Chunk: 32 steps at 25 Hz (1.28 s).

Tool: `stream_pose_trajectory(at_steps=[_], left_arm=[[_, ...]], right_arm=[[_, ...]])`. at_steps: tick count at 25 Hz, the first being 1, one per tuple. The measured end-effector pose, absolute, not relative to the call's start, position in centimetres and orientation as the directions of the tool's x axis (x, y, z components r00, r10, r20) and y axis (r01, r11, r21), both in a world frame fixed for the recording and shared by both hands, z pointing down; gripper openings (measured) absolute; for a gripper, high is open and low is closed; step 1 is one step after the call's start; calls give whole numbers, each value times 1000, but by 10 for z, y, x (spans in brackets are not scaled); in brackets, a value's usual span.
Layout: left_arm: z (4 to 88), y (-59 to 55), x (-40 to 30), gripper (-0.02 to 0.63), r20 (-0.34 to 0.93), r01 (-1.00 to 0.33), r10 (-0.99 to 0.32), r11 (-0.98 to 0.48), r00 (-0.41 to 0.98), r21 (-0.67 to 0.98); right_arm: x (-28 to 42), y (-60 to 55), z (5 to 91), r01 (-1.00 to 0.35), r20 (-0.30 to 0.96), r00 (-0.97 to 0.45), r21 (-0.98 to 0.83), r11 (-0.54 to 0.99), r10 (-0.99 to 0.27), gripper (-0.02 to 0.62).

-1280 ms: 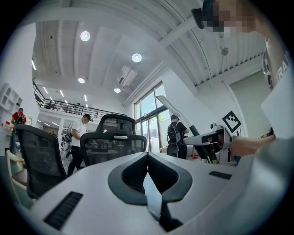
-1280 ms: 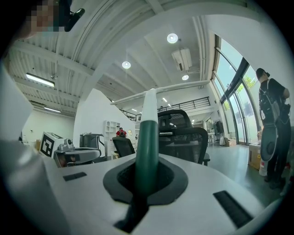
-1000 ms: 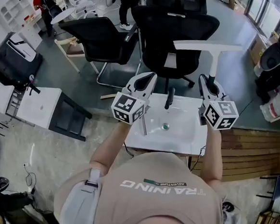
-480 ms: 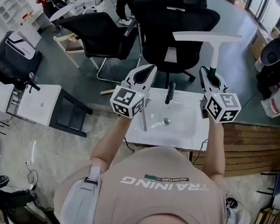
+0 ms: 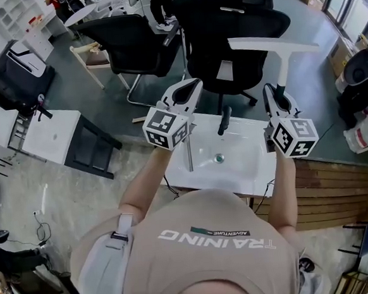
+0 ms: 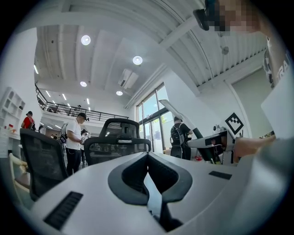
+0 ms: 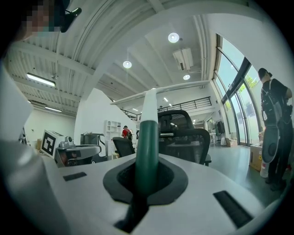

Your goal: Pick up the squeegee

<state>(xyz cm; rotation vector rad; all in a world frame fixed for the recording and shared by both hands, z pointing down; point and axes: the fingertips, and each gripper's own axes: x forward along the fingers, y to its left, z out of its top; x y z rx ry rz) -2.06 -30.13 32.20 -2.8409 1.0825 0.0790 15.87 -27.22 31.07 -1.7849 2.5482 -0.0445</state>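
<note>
White sink [image 5: 236, 171]; shirt [image 5: 212, 261] reads TRAINING; right gripper [image 5: 269, 91] clamps squeegee [image 5: 274, 44].

There are two hand-held grippers [image 5: 193, 83] [image 5: 268, 89], one squeegee [image 5: 271, 44], one white sink [image 5: 237, 178] and one black tap [image 5: 223, 121].

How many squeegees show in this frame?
1. The squeegee is clamped by its green handle in the right gripper, its white blade reaching out past the sink's far edge. Another could be hidden behind the person.
</note>
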Motion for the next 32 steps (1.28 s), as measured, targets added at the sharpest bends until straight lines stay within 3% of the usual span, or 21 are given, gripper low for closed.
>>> stream_pose_trajectory(at_steps=[32], left_arm=[[320,-288,-24,12,-100,-664,-657,-745,747,-68]], right_arm=[[162,-252,333,-942,-18,-319,-104,320,-947,29]])
